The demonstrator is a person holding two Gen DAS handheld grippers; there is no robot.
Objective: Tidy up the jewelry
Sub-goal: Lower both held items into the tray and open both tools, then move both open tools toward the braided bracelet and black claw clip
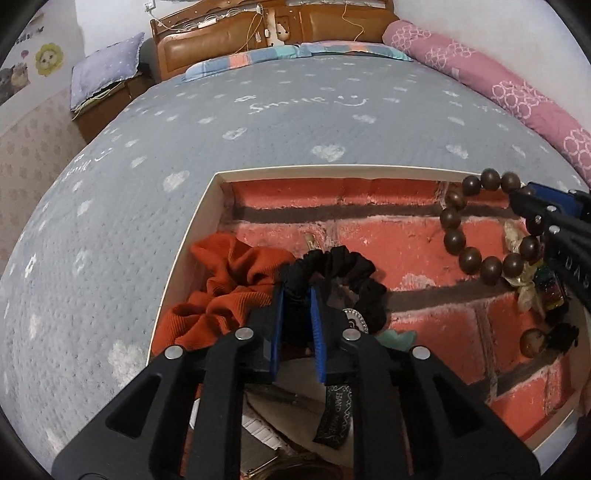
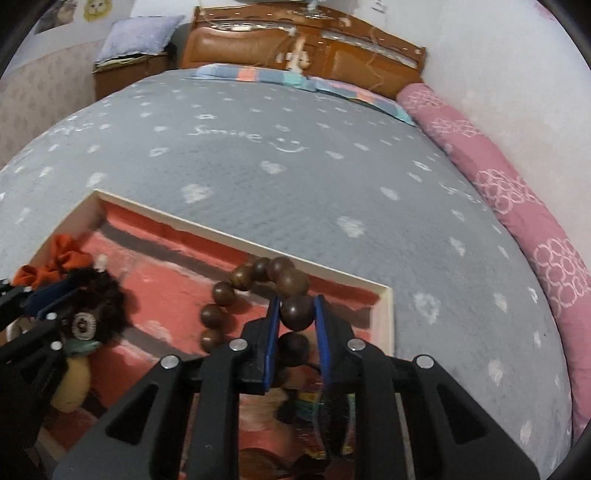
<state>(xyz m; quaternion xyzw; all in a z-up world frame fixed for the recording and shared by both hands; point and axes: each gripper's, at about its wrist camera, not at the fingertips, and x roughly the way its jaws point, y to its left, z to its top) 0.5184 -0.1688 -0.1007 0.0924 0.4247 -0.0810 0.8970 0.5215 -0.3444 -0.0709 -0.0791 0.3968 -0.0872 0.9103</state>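
A shallow white box [image 1: 192, 236] with a red brick-pattern lining lies on the bed; it also shows in the right wrist view [image 2: 236, 236]. My left gripper [image 1: 297, 291] is shut on a black scrunchie [image 1: 351, 273] and holds it over the box's left part. An orange scrunchie [image 1: 225, 288] lies in the box's left corner. My right gripper [image 2: 296, 306] is shut on a brown wooden bead bracelet [image 2: 258, 280], held above the box's right side. The bracelet [image 1: 469, 236] and the right gripper [image 1: 532, 206] also show in the left wrist view.
The grey bedspread [image 1: 258, 122] spreads around the box. A pink rolled quilt [image 2: 517, 192] runs along the right wall. A wooden headboard [image 1: 258, 33] stands at the far end. Small trinkets [image 1: 543, 288] and a single bead [image 1: 533, 341] lie in the box's right part.
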